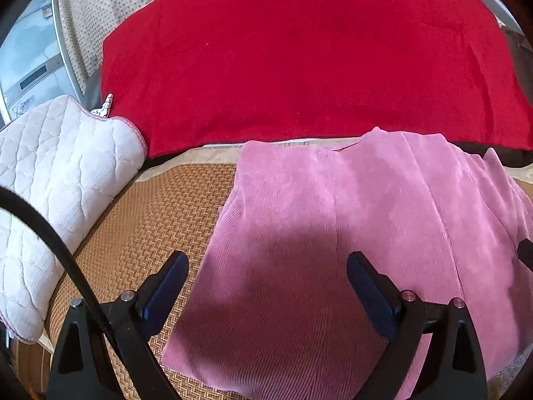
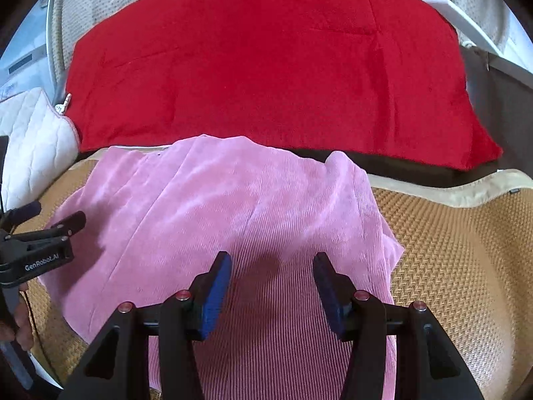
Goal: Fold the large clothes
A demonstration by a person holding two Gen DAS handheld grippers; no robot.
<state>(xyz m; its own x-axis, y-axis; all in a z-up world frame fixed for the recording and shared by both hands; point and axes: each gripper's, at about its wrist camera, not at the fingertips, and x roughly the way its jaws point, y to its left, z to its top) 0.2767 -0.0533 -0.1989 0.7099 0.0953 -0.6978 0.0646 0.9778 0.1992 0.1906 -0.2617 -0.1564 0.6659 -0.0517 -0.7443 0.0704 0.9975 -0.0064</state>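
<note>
Lying flat across the woven mat (image 1: 140, 233) is the pink garment (image 1: 333, 233), a ribbed, corduroy-like cloth with fine parallel ridges and a soft sheen, folded into a rough rectangle with one long seam running down it. Its far edge sits just short of the red blanket (image 1: 299, 66), a big plush slab with faint stitched panels, which spreads behind the garment and overlaps the mat's pale fabric border. The mat itself is tan with a tight herringbone weave, bare on both sides of the garment. To the left of the garment, touching the blanket's corner, rests a white quilted cushion (image 1: 56, 173), puffy, with curved stitching and a thin pink piping.

Over the garment's near-left part hovers the left gripper (image 1: 266, 286), black arms, dark blue pads, jaws spread wide with nothing between them but cloth below. From the right wrist view it shows side-on at the garment's left edge. The right gripper (image 2: 271, 286) hangs above the garment's near edge, jaws parted about halfway, pads clear of the fabric, gripping nothing. No containers show around the garment.
</note>
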